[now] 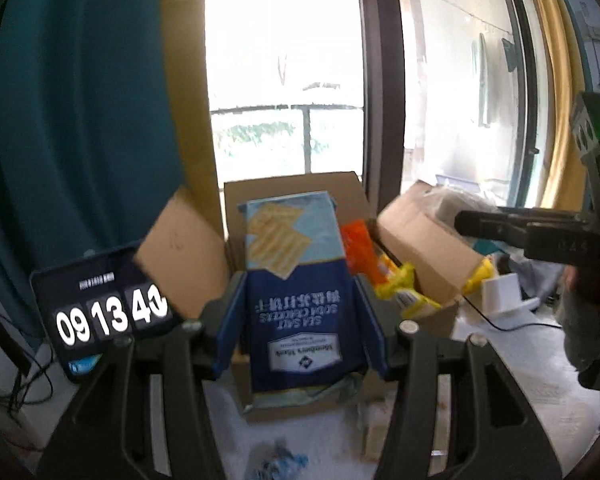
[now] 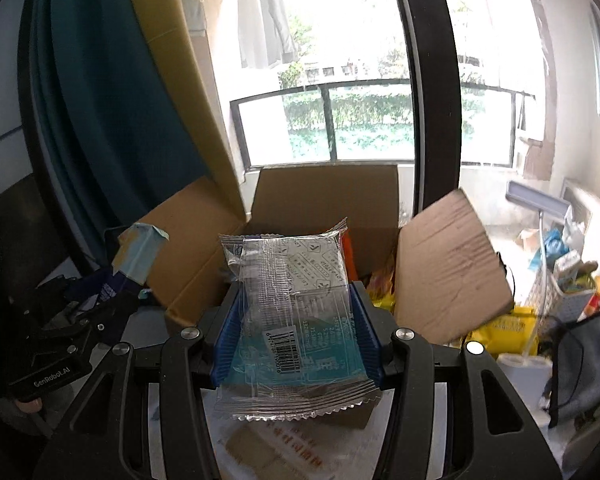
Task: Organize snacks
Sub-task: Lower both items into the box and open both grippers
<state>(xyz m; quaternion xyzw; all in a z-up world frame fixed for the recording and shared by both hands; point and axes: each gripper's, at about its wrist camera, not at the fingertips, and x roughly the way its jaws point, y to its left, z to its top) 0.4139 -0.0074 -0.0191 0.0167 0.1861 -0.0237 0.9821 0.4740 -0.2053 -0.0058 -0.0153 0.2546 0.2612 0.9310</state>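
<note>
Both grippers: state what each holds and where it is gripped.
Left gripper clamps the soda cracker box by its two long sides, around mid-length. Right gripper clamps the clear snack packet by its side edges.

A tablet clock [image 1: 104, 312] reading 09 13 40 stands at nine o'clock on the worktop [image 1: 540, 384]; teal curtain [image 1: 80, 120] hangs at ten; a window [image 2: 328, 80] with balcony railing [image 2: 332, 124] fills twelve; a white stand [image 1: 504, 292] sits at three
</note>
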